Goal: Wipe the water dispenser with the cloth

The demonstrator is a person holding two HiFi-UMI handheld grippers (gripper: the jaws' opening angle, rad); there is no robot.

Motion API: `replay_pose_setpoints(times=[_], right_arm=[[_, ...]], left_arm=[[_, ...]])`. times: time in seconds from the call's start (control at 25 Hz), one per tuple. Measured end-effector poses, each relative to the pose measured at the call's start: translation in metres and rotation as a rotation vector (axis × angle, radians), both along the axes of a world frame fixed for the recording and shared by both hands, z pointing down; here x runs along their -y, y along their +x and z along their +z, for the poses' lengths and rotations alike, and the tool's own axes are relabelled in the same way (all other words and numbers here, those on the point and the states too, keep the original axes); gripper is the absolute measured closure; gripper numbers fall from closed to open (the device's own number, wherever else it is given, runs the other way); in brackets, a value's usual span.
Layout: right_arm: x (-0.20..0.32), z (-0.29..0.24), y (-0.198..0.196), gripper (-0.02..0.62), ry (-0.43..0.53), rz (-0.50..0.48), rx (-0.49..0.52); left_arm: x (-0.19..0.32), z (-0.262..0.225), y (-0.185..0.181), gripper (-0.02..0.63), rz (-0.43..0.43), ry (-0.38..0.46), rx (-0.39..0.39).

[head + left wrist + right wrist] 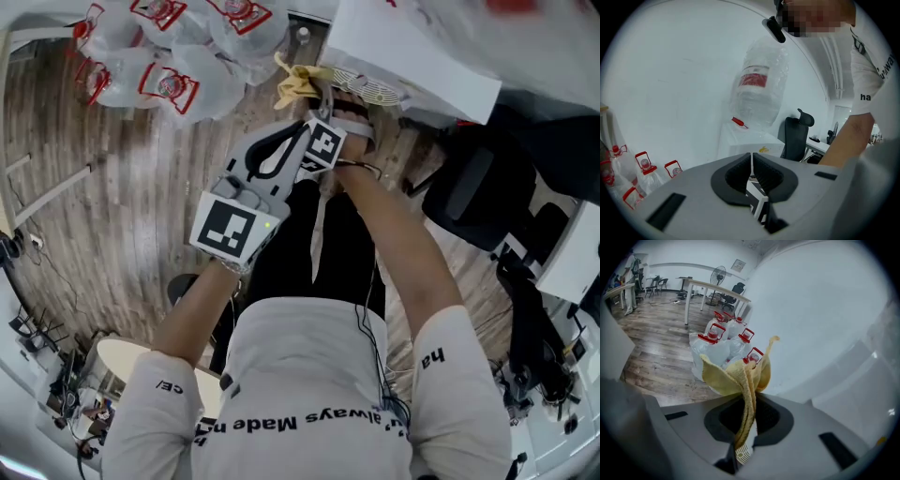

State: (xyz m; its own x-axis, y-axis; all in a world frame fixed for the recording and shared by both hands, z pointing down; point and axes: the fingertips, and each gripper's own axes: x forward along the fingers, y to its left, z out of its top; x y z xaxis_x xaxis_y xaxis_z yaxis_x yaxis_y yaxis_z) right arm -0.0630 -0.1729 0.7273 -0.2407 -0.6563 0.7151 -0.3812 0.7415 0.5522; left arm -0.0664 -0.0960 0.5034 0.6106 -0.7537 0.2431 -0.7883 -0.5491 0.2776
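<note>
One white water dispenser (412,56) fills the upper right of the head view. In the left gripper view it stands against the wall with a clear bottle (759,89) upended on top. A black office chair (478,197) stands to its right on the wooden floor (112,187). Several clear water jugs (169,56) with red handles are grouped on the floor to the dispenser's left; the right gripper view shows them just past the cloth.

The person's arms reach forward with both claws close together below the dispenser's front edge. The left claw (300,131) has its dark pads closed together with nothing between them. Its tips lie just beside the right claw's marker cube (323,145), which shows under the jaws in the left gripper view.

The right claw (314,98) is clamped on the yellow cloth (298,82). In the right gripper view the cloth's bunched end stands out beyond the tips and a narrow strip runs back between the pads. From the head view the bunch sits just beside the dispenser's lower edge; whether it touches the dispenser cannot be told.
</note>
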Motion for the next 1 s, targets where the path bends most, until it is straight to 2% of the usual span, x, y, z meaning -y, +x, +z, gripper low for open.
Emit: replay_pose_setpoints(times=[0.36, 0.76, 1.0], right_arm=[[0.010, -0.046, 0.005, 0.561, 0.035, 0.034, 0.035], [0.004, -0.082, 0.060, 0.560, 0.066, 0.113, 0.054], [-0.008, -0.114, 0.105, 0.560, 0.054, 0.224, 0.137]], left_arm=[[-0.007, -0.021, -0.003, 0.574, 0.017, 0.005, 0.018], [-0.011, -0.044, 0.014, 0.574, 0.032, 0.011, 0.022], [-0.012, -0.065, 0.020, 0.574, 0.047, 0.027, 0.022]])
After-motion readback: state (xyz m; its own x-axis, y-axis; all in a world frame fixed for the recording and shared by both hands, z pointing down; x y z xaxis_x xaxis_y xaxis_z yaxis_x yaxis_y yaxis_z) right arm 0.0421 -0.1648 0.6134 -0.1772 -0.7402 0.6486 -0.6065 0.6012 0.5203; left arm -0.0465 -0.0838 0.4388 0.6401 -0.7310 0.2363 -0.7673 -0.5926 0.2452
